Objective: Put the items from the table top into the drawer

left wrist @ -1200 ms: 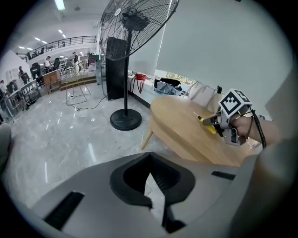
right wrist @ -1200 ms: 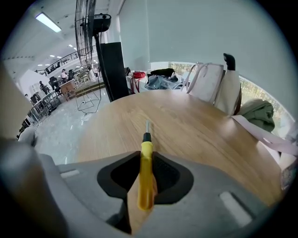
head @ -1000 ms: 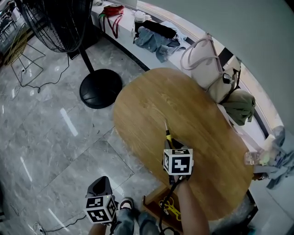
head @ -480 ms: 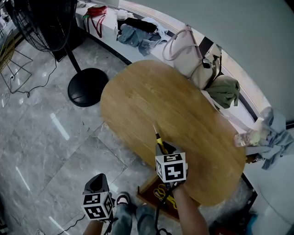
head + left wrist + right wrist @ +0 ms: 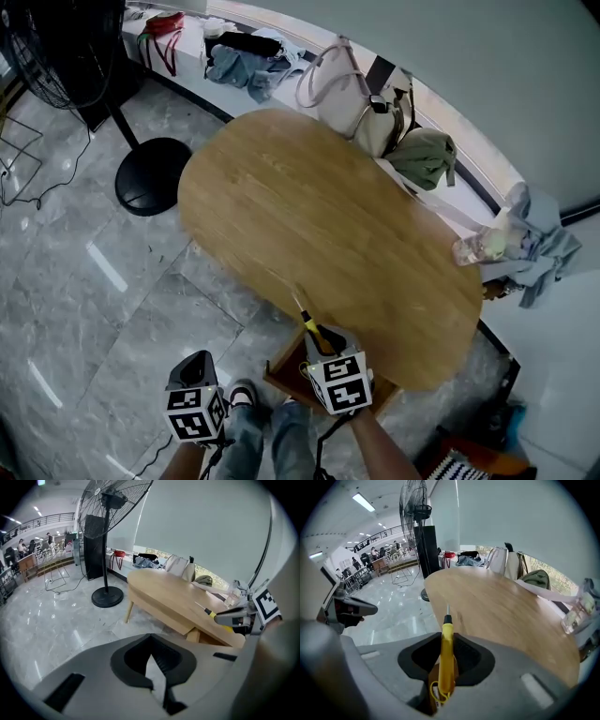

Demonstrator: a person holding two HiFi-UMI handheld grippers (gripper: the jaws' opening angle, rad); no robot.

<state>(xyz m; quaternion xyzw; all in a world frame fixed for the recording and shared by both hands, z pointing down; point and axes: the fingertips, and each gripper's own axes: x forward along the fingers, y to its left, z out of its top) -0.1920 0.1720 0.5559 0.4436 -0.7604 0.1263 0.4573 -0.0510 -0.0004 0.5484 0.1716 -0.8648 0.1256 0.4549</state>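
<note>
The screwdriver [image 5: 446, 660] is held by its yellow handle between the pads of the right gripper [image 5: 322, 339], which are closed narrowly on it from both sides. Its long axis is laid along the line of the jaws. The thin metal shaft [image 5: 447, 609] sticks out ahead of the pads and points away from the person, toward the wooden table [image 5: 328, 216]. In the head view the tip is directed up and slightly left, and the shaft is seen across the table's near edge. The tool is carried in the air, apart from the table top, at that near edge. Just beneath it an open brown drawer [image 5: 284, 372] is seen under the table. Something yellow and looped is seen at the handle's rear end in the right gripper view; whether it belongs to the tool cannot be told.

The left gripper [image 5: 150, 638] is held lower left, over the grey marble floor [image 5: 84, 281], well apart from the table. Its pads are seen meeting at the tips, with nothing between them.
</note>
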